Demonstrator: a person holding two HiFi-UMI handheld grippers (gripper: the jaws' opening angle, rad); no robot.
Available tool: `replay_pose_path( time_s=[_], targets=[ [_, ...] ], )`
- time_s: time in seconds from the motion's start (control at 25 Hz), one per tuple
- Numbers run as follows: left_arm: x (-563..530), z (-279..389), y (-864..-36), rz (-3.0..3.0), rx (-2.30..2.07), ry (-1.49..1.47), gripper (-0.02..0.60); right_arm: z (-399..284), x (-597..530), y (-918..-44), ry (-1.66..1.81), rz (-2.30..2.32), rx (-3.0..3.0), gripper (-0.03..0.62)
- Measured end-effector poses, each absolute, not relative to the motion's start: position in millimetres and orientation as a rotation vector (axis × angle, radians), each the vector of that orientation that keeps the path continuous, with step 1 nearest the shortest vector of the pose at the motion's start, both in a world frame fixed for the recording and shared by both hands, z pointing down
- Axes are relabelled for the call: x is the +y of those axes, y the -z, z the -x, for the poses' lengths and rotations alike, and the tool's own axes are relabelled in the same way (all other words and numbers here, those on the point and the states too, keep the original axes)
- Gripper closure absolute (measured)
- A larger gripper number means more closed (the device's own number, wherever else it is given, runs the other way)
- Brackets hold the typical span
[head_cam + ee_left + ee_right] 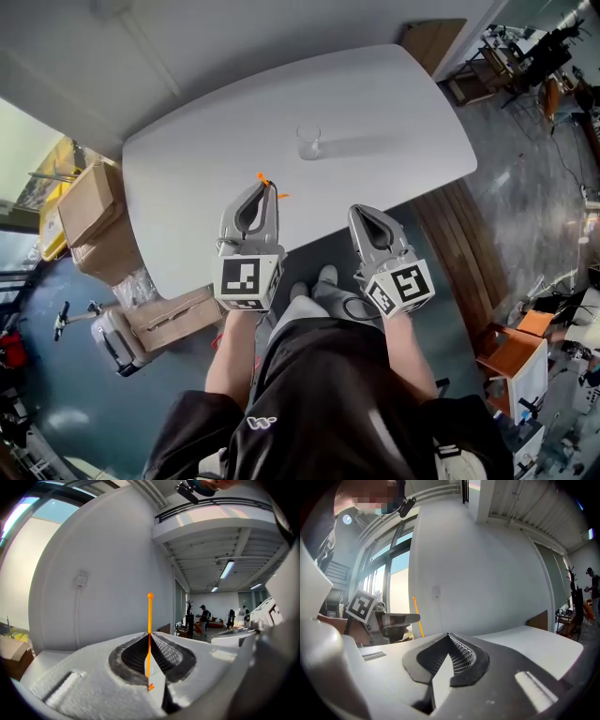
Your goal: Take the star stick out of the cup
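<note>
Already out of the cup, the star stick stands upright, pinched low on its shaft by the left claw. It looks thin, light and probably bendy, so a gentle hold suits it. The cup stands farther off on the worktop. The right claw is closed on nothing.

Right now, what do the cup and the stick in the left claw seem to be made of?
Cup: clear glass or plastic; the table shows through it. Stick, pinched in the left claw: probably smooth orange plastic, thin with a ball end.
</note>
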State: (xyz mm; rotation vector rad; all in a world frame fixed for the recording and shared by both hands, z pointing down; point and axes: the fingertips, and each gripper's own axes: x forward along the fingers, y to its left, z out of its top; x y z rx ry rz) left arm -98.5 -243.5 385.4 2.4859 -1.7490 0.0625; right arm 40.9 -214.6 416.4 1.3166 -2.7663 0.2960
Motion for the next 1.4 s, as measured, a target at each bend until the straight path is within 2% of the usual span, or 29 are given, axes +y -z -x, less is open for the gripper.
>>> replay_pose_path(
  time_s=[0.36, 1.4],
  targets=[
    [-207.7, 126.2, -407.7, -2.329, -1.767, -0.061, 0.565, -19.5, -205.9, -416.8, -0.310, -1.298, -2.771, 0.589],
    [-185.4, 99.1, -401.3, -2.444, -1.655, -0.058, 0.565, -14.7, -194.5, -415.1, -0.286, -1.288, -2.781, 0.588]
  ],
)
